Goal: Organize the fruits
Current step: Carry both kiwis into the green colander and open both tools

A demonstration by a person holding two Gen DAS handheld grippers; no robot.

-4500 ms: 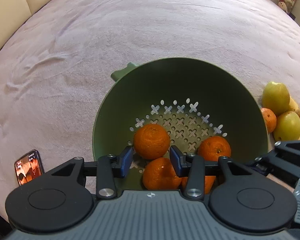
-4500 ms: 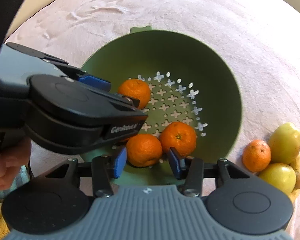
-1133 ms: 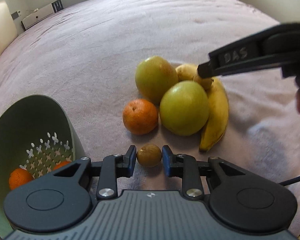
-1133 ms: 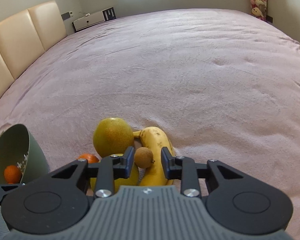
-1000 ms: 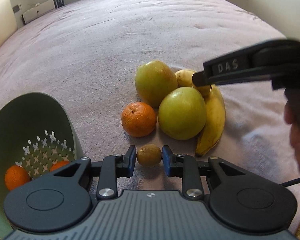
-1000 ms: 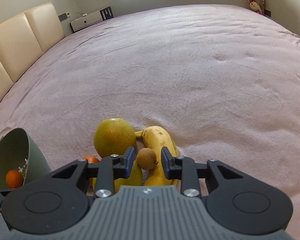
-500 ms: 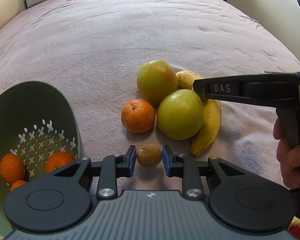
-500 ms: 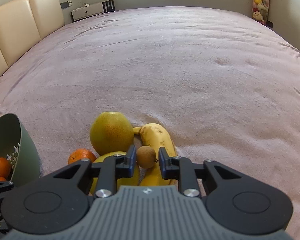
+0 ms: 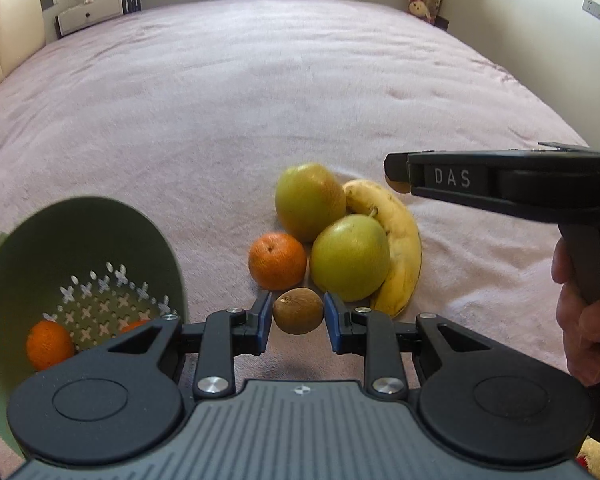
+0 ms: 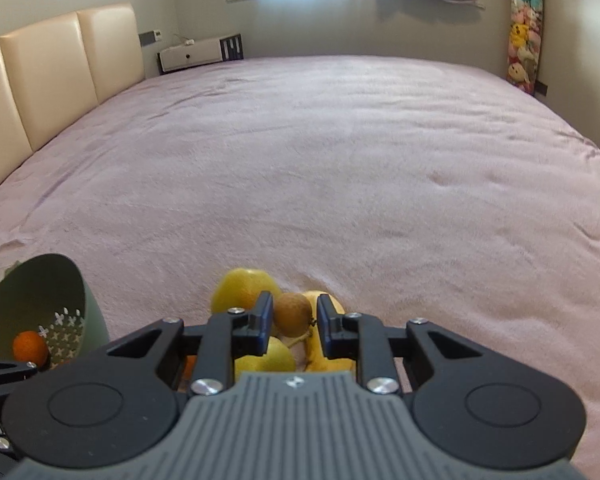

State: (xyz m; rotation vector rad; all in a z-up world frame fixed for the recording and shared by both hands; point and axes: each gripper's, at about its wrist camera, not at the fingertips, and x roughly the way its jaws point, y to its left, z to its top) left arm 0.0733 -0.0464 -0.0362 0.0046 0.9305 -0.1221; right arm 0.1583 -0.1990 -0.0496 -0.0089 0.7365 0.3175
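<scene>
We lifted both small brown fruits: left gripper pinches one, right gripper another. Green bowl at nine o'clock; pears, banana ahead.

bedspread: pale mauve-pink
colander: sage green, white cross-and-dot holes
oranges: bright orange, one outside, one inside
pears: yellow-green, with the farther one browner
banana: yellow, brown-speckled
small round fruits: dull brown
finger pads: blue, on black-and-grey grippers
headboard: cream
</scene>
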